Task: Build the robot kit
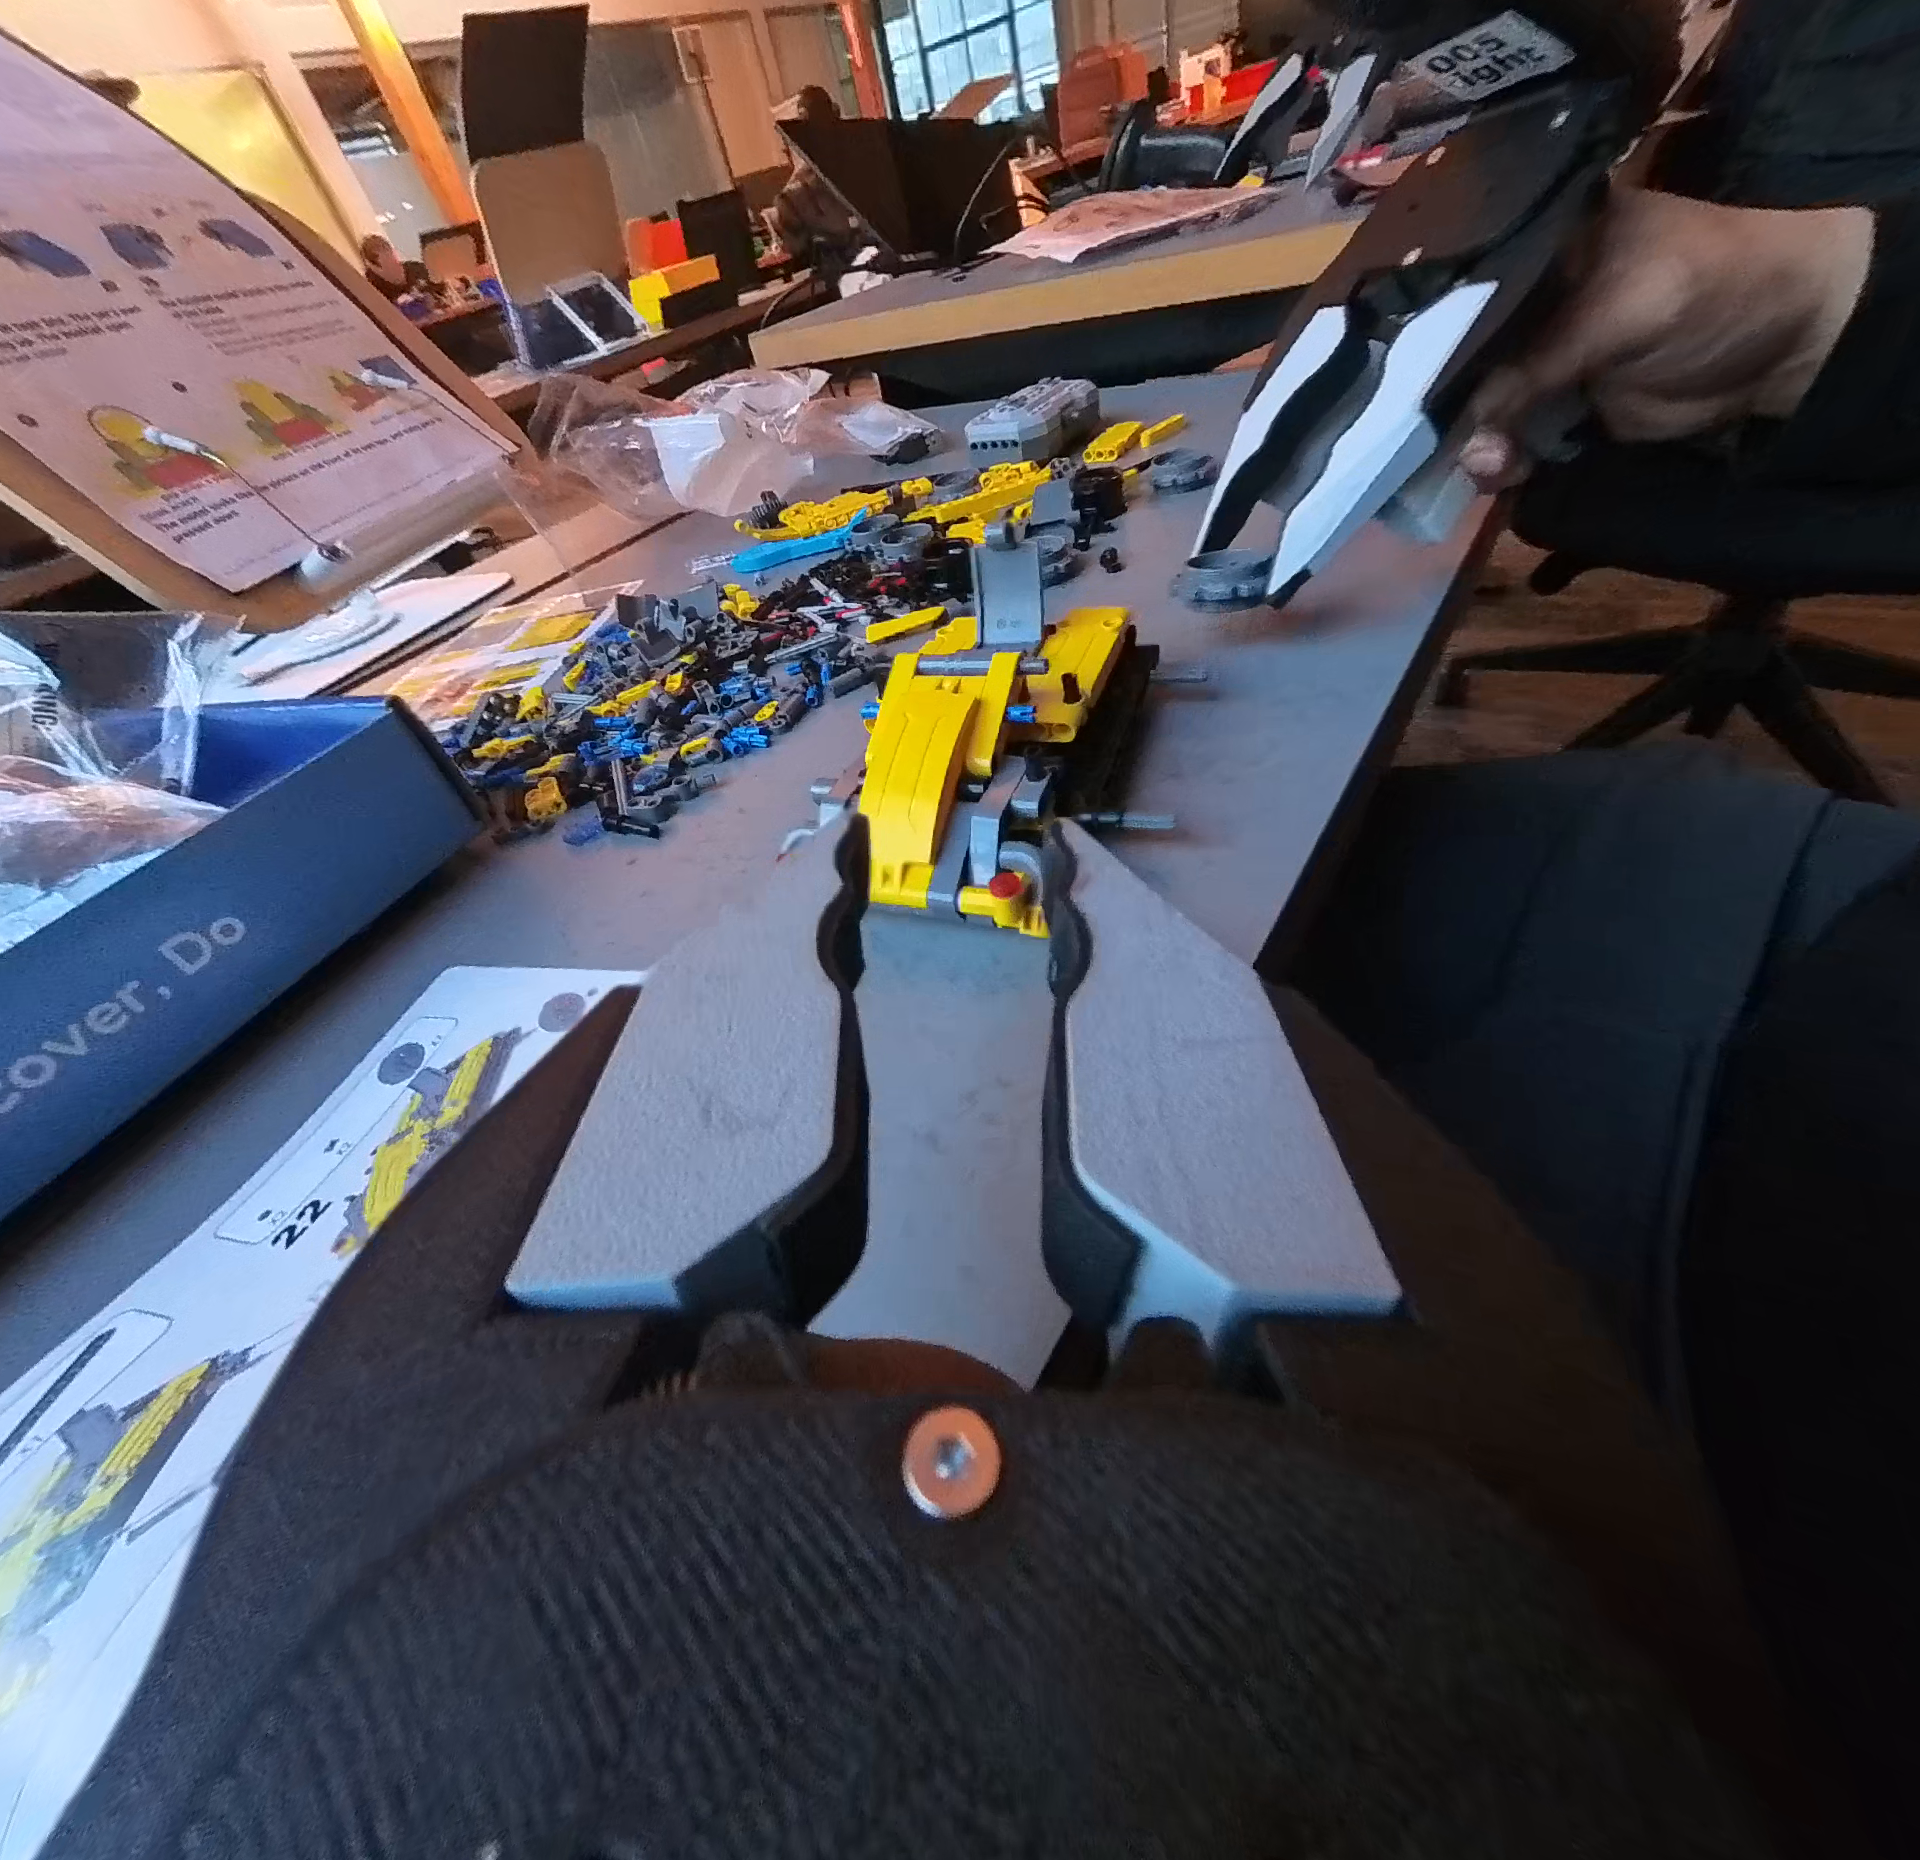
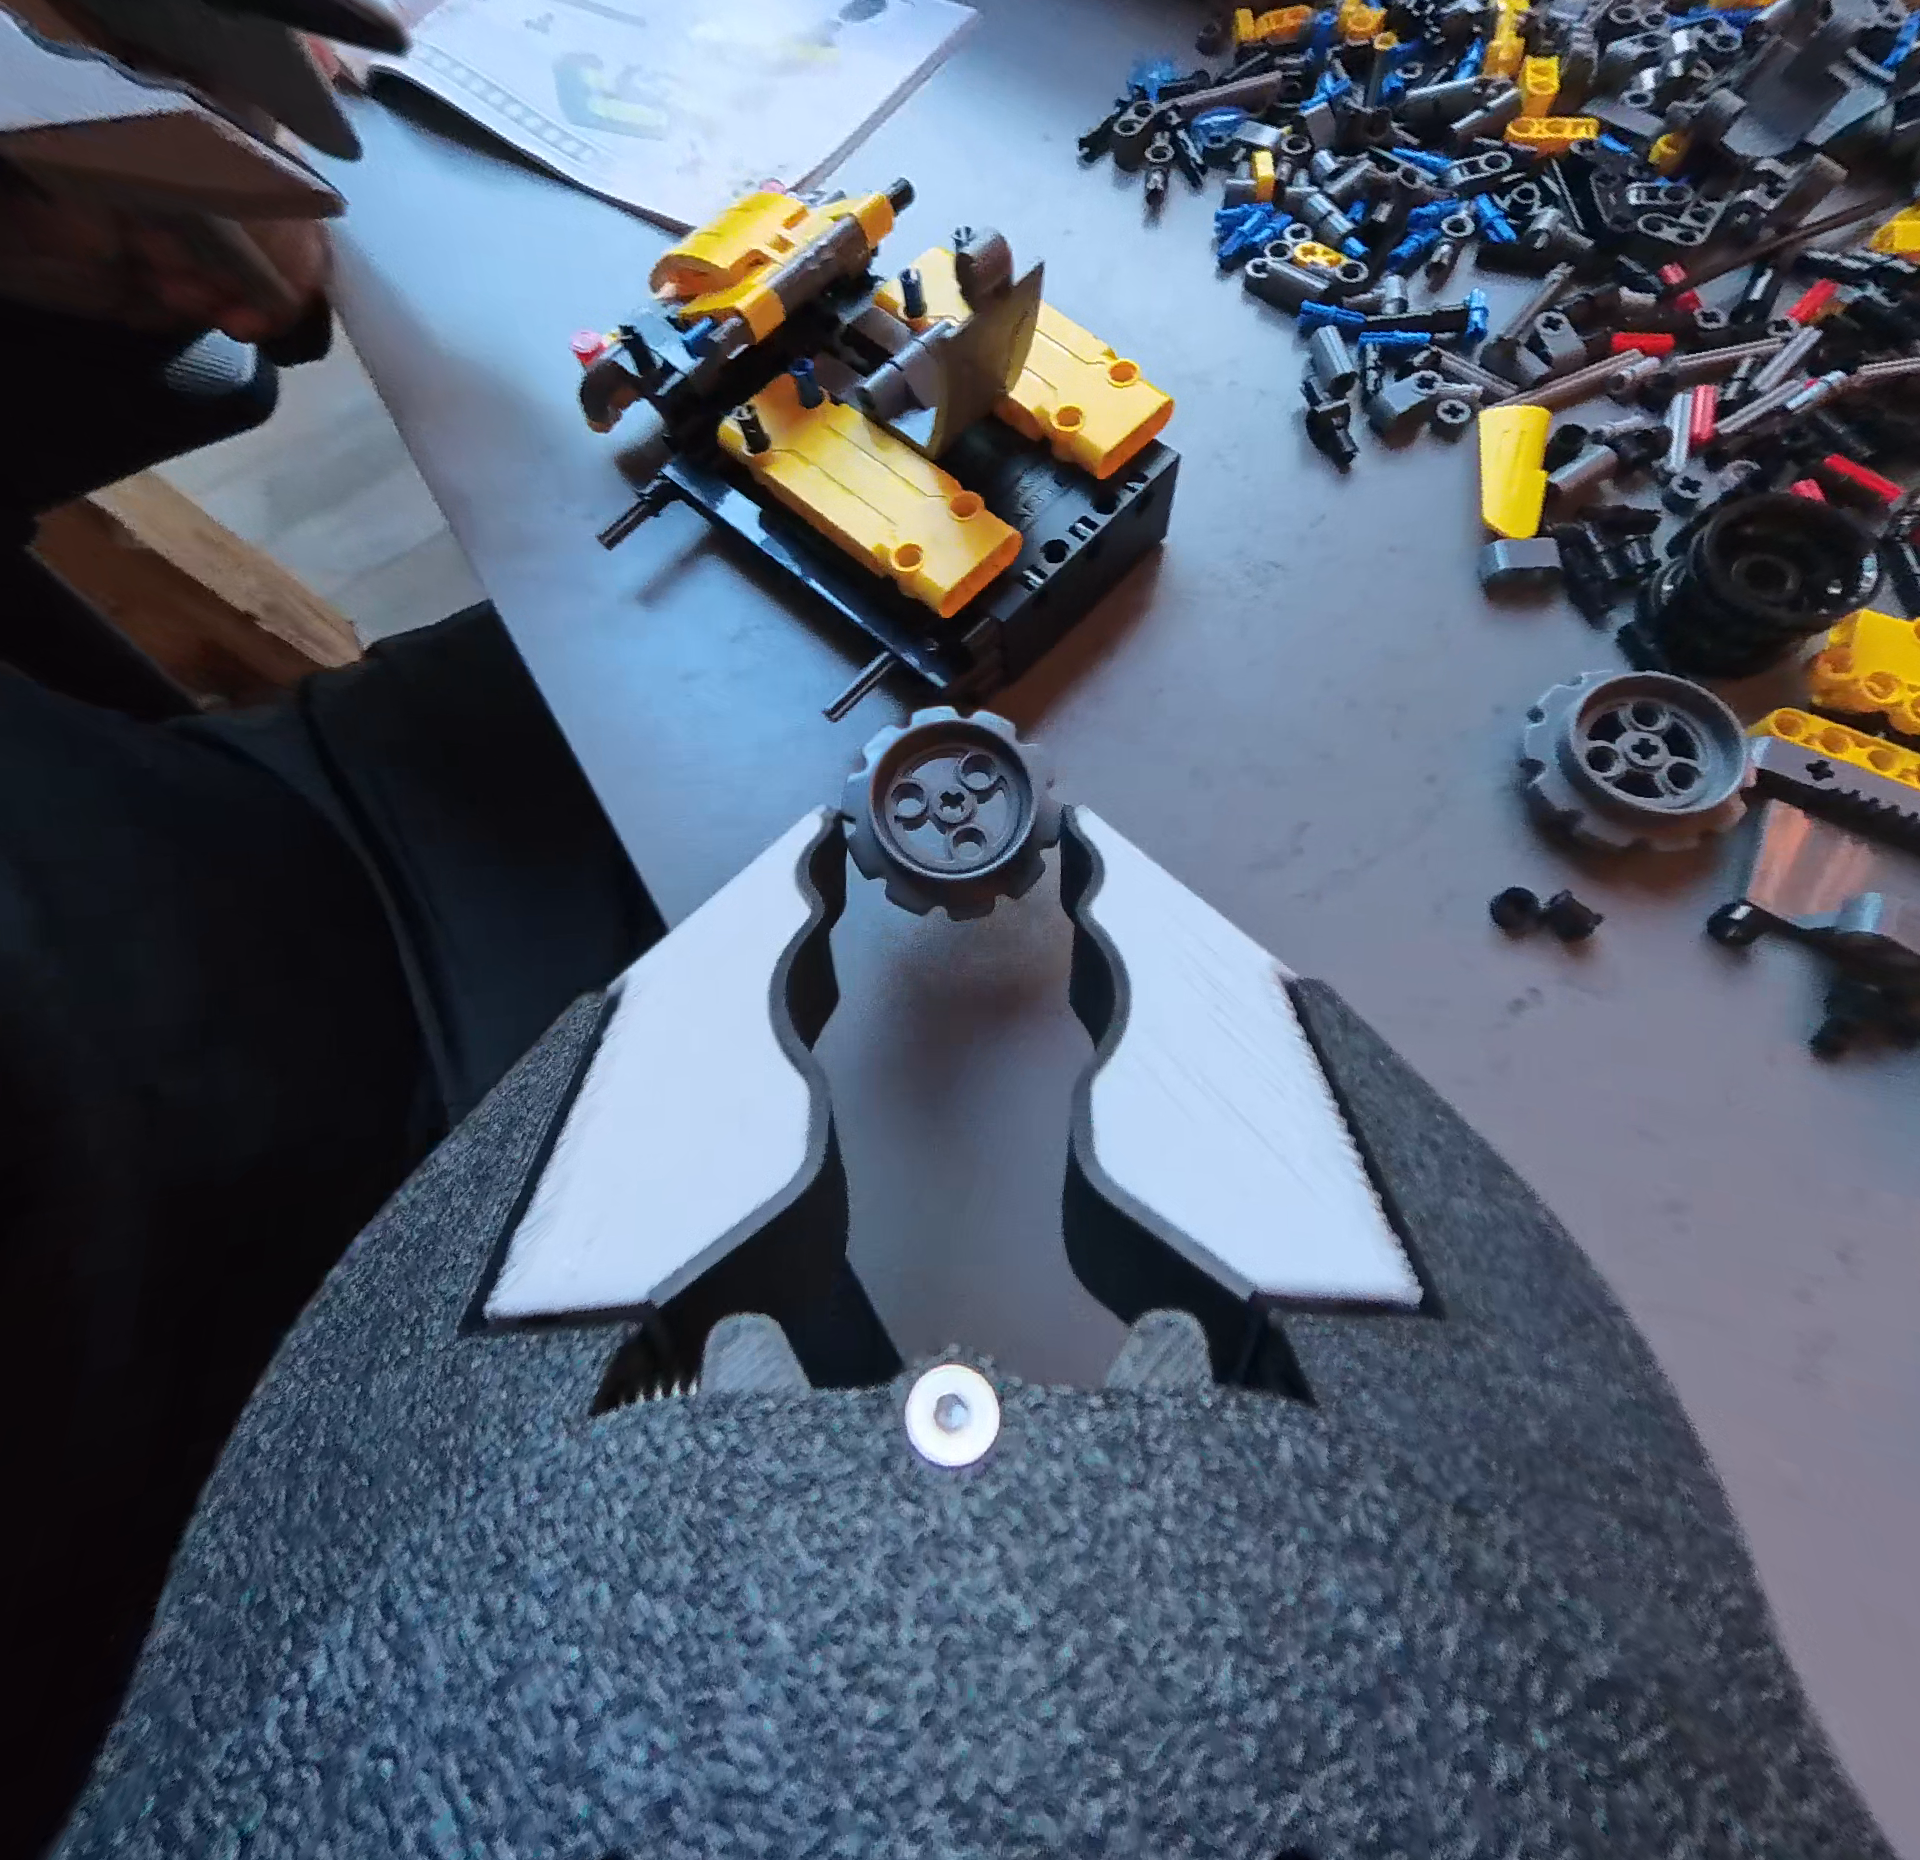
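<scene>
Two grippers on a brick-strewn grey table (image 2: 1299,771)
Left gripper (image 1: 954,880) clamps the yellow model's (image 1: 966,750) nose — contact partly hidden; right gripper (image 2: 951,839) pinches a dark toothed wheel (image 2: 951,808) just beside the model.

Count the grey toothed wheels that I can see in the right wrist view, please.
2. One toothed wheel sits between the right gripper's fingertips. The other wheel lies on the table to the right. More may be hidden in the parts pile.
</scene>
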`<state>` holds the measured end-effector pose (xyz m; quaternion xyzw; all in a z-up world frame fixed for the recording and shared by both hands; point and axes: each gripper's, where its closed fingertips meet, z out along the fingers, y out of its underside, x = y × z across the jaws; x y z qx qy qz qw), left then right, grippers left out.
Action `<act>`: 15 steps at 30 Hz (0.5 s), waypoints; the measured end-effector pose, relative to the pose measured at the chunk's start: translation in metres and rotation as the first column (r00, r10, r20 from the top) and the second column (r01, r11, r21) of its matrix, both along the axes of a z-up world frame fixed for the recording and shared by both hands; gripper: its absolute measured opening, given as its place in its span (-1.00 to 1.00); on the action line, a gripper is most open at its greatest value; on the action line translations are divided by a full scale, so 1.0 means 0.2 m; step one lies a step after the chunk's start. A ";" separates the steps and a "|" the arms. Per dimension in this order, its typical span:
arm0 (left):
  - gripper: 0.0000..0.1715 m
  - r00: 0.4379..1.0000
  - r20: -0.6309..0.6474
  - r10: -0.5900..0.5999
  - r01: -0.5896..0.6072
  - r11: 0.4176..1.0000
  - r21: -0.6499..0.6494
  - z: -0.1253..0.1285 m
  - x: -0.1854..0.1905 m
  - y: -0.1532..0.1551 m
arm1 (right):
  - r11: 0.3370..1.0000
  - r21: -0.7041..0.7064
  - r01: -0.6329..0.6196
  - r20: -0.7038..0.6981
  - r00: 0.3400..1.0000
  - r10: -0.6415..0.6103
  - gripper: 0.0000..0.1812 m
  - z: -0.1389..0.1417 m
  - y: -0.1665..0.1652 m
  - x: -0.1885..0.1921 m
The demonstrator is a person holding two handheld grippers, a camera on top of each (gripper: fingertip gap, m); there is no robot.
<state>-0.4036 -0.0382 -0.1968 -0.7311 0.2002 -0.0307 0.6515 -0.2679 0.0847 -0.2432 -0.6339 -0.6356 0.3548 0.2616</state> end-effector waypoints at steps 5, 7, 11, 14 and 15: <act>-0.52 0.988 -0.127 -0.086 0.085 0.996 -0.015 0.00 0.26 0.03 | 0.990 -0.099 -0.102 -0.034 0.995 0.099 -0.55 0.06 -0.16 -0.03; -0.52 0.962 -0.244 -0.124 0.126 0.992 -0.010 -0.01 0.38 0.06 | 0.982 -0.112 -0.153 -0.033 0.988 0.150 -0.55 0.08 -0.24 -0.05; -0.54 0.874 -0.469 -0.127 0.155 0.988 0.020 -0.03 0.49 0.15 | 0.951 -0.166 -0.262 -0.044 0.965 0.258 -0.54 0.11 -0.40 -0.10; -0.57 0.816 -0.555 -0.160 0.208 0.978 0.023 -0.07 0.54 0.17 | 0.935 -0.196 -0.294 -0.032 0.955 0.294 -0.54 0.10 -0.45 -0.11; -0.56 0.815 -0.550 -0.182 0.230 0.973 0.019 -0.07 0.57 0.16 | 0.927 -0.217 -0.306 -0.036 0.952 0.305 -0.54 0.10 -0.47 -0.10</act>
